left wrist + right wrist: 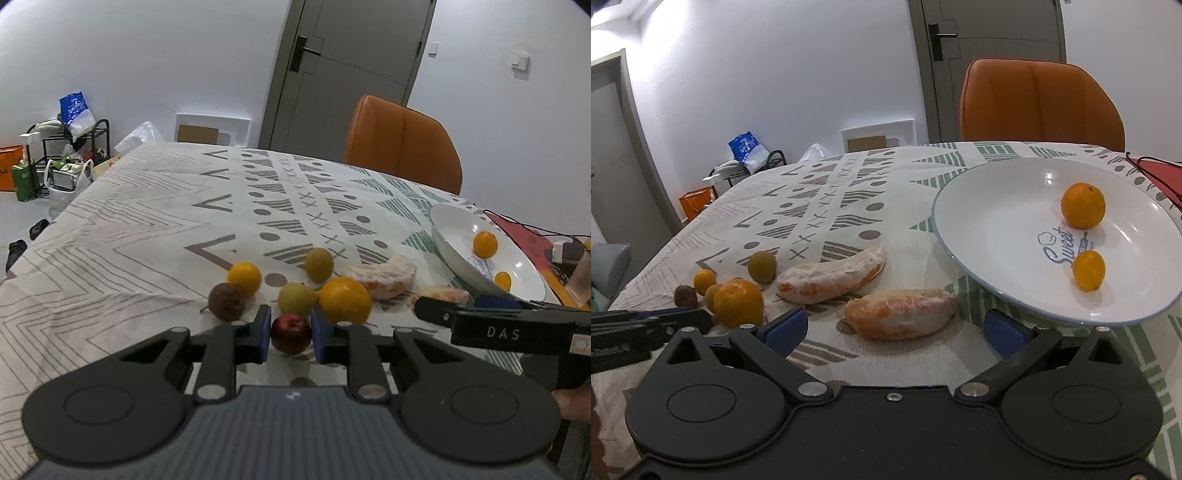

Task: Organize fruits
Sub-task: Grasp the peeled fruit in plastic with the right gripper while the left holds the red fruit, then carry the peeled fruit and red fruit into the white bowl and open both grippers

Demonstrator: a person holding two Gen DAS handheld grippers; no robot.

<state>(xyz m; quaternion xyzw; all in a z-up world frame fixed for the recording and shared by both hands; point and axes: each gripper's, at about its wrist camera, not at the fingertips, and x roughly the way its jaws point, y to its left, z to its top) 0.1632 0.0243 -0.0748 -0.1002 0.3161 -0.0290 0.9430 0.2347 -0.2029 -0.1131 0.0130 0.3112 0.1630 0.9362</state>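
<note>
In the left wrist view my left gripper (291, 334) has its blue pads on both sides of a small red apple (291, 333) on the tablecloth. Around it lie a big orange (344, 300), two green fruits (296, 298), a small orange (244, 277) and a brown fruit (226, 301). In the right wrist view my right gripper (893, 328) is open and empty, its pads astride a peeled pomelo segment (901, 313). A second segment (831, 275) lies behind. The white plate (979, 236) holds two small oranges (1083, 206).
An orange chair (1041, 107) stands behind the table's far edge. A red mat with black cables (1160, 173) lies right of the plate. A glass (583, 275) stands at the right. A shelf with bags (70, 147) stands on the floor at the left.
</note>
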